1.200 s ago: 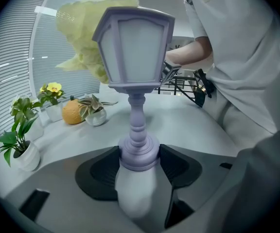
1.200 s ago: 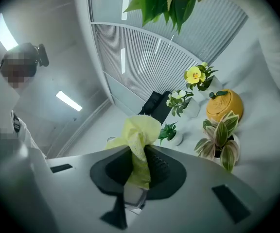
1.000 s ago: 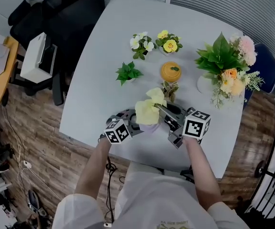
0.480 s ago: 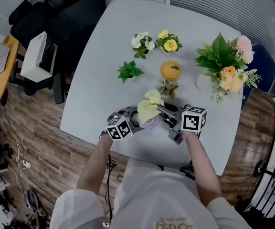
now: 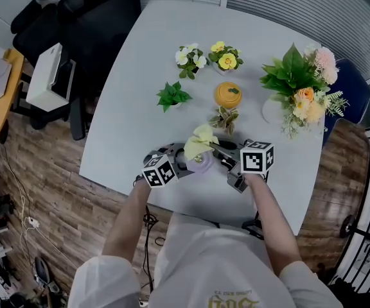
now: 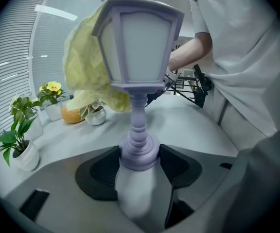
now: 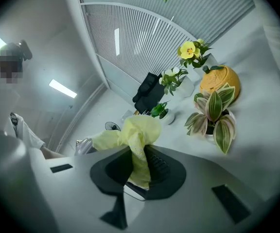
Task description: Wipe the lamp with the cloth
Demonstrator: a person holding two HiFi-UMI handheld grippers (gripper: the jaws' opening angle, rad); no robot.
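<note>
In the lower centre of the head view, the left gripper holds the lamp by its round lilac foot, with its 2 dark fingers spread wide and pressed to either side of the foot. The lamp stands upright on the white table, near the table's lower edge, and its lantern head fills the top centre of the left gripper view. The right gripper sits just right of the lamp, its 2 fingers closed narrow on a yellow cloth that bunches up above them. The cloth lies against the left and far side of the lantern head. Higher in the head view stand a small striped-leaf plant and an orange pot
</note>
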